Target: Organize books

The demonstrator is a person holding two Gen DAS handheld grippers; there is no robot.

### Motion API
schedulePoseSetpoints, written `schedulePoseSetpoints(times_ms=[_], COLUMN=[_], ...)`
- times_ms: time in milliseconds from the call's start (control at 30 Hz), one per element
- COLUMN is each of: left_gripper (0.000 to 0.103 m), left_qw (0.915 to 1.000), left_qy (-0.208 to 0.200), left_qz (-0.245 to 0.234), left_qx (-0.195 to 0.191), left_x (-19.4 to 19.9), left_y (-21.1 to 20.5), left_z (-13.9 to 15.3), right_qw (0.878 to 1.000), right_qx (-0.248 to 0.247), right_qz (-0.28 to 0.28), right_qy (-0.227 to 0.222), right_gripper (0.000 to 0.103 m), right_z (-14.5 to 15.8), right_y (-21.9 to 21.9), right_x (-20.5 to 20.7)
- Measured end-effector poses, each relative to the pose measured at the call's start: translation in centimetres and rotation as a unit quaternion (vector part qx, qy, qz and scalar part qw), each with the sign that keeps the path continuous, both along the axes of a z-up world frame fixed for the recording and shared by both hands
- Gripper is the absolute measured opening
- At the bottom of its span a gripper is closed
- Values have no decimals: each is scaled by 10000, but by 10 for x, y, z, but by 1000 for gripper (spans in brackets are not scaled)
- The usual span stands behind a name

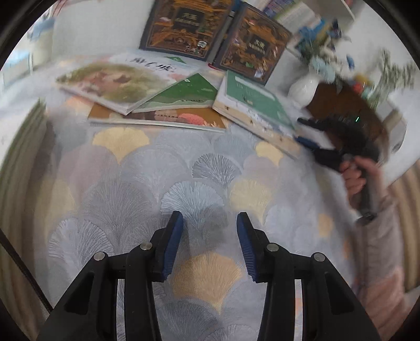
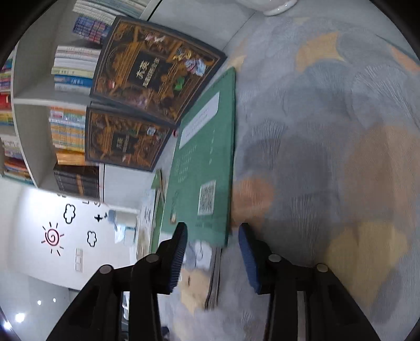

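Observation:
Several books lie on the patterned tablecloth [image 1: 162,162]: a thick green book [image 1: 252,102], a thin green booklet [image 1: 183,94], a picture book [image 1: 113,81] and an orange one [image 1: 162,118] under them. Two dark ornate books [image 1: 183,23] lean against the wall. My left gripper [image 1: 210,244] is open and empty above the cloth, well short of the books. My right gripper [image 2: 212,251], seen in the left wrist view [image 1: 307,136], is open with its jaws on either side of the near edge of the thick green book [image 2: 204,168], turned on its side.
A white vase [image 1: 302,89] with flowers stands right of the books. A white bookshelf [image 2: 39,99] full of books stands behind the two dark ornate books [image 2: 157,68]. A brown object [image 1: 349,110] lies at the right.

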State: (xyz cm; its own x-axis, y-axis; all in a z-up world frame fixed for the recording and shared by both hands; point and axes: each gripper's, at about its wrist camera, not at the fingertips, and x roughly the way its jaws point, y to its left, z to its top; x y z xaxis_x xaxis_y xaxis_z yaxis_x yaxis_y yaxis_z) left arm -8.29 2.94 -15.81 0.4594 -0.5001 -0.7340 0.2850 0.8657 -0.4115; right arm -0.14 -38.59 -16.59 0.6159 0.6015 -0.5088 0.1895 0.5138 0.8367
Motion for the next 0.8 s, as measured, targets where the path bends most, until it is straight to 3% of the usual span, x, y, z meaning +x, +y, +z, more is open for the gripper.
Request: schedulePoseSetpoints(times_ms=[100, 300, 400, 633, 800], left_gripper=[40, 40, 40, 40, 40], left_qw=[9998, 9999, 9999, 9994, 9997], left_qy=[25, -108, -98, -30, -82], left_qz=[-23, -85, -93, -102, -158], left_qx=[-188, -3, -55, -327, -159], left_x=[2, -1, 0, 2, 0], left_y=[4, -4, -2, 6, 2], left_z=[-2, -1, -1, -3, -2], right_qw=[9998, 9986, 9960, 9981, 9949], right_qx=[-184, -431, -776, -576, -701], right_qz=[87, 315, 452, 236, 685], right_qy=[-57, -53, -23, -47, -240], right_gripper=[37, 38, 18, 13, 11], right_z=[4, 7, 7, 8, 32], right_y=[3, 14, 19, 18, 32], right_x=[5, 20, 25, 13, -22])
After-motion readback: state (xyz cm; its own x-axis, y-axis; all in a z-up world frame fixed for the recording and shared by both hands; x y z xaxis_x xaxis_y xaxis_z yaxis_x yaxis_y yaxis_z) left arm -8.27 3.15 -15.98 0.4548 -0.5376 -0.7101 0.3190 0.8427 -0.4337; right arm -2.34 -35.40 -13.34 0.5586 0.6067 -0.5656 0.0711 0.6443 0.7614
